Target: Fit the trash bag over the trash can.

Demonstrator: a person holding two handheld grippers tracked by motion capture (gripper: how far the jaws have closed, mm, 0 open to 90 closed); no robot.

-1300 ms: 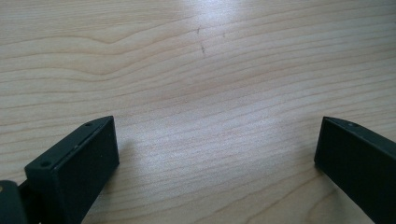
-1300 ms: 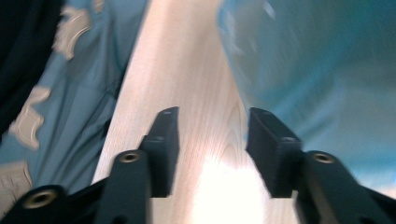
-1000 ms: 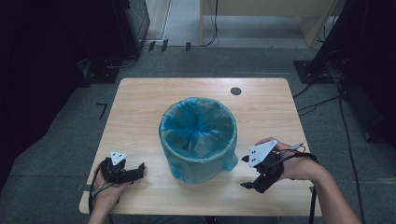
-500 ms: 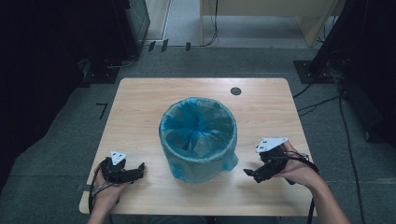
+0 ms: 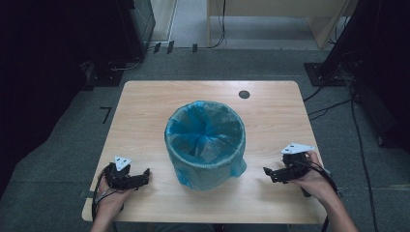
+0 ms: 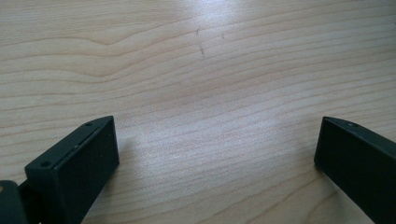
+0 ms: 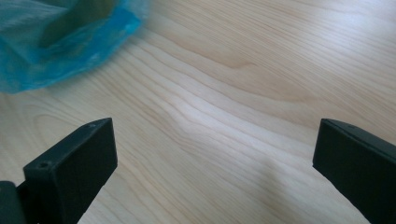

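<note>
We see bin point(image 5: 205, 137) with blue liner mid-tabletop point(image 5: 145, 101). Left tool point(image 5: 140, 177) wide, empty, near tabletop. Right tool point(image 5: 270, 173) just opened wide, empty, beside bin.

- The place looked like a lab or a recording room rather than a home.
- A plain light-wood table point(image 5: 145, 111) stood alone on grey carpet point(image 5: 63, 154), with a round cable port point(image 5: 244, 94) in its top.
- Black cables point(image 5: 338, 104) ran loose across the floor to the right.
- Dark stands or equipment bases point(image 5: 324, 72) flanked the table; in the dim edges it was hard to tell what they carried.
- Strips of black tape point(image 5: 105, 114) marked the carpet, and the legs of another pale table point(image 5: 333, 29) stood behind.
</note>
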